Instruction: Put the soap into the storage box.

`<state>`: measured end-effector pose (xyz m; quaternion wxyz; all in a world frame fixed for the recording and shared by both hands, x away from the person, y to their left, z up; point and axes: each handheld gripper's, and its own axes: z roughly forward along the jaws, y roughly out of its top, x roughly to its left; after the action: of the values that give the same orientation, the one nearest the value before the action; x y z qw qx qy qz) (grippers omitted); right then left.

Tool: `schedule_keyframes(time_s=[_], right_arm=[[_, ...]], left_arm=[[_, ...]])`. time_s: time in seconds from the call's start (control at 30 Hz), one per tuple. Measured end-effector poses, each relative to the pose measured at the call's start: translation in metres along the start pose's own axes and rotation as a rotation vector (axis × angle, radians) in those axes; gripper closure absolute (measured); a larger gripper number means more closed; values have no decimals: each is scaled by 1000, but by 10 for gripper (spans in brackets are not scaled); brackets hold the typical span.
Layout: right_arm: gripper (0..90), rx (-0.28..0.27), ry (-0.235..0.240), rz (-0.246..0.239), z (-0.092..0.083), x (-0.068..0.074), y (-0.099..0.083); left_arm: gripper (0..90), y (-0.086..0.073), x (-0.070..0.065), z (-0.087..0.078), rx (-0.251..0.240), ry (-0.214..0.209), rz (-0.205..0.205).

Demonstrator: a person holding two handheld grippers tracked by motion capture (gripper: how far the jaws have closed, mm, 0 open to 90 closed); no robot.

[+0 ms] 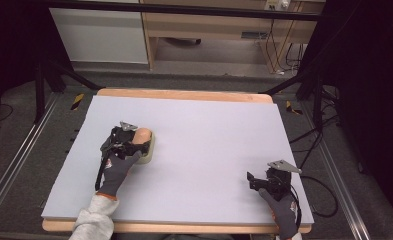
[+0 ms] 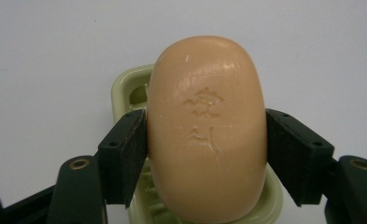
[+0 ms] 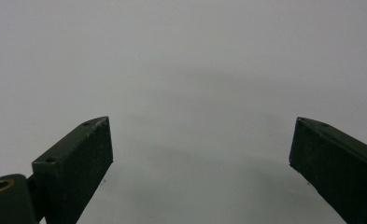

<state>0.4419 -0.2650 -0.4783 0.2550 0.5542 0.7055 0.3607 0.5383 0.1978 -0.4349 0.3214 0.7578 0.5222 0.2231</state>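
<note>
Soap (image 2: pixel 207 130) is being clamped between the left gripper (image 2: pixel 207 154) jaws above a green dish (image 2: pixel 125 91); the right gripper (image 3: pixel 200 158) is being held open over the desk (image 1: pixel 209 130).

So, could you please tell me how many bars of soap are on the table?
1. The peach soap bar sits between the jaws of the left gripper, over the pale green soap dish at the table's left. None lies by the right gripper.
</note>
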Motion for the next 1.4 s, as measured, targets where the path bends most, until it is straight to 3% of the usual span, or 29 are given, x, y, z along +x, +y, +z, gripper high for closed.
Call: schedule_keyframes(time_s=[0.73,1.1,1.4], right_arm=[[65,2,1,3,0,1,0],[64,1,1,0,0,1,0],[63,-2,-5,0,-1,0,0]], left_arm=[[321,-7,2,14,54,0,-9],[327,-6,4,11,33,-2,-29],[306,-3,7,-11,-37,-34,-38]])
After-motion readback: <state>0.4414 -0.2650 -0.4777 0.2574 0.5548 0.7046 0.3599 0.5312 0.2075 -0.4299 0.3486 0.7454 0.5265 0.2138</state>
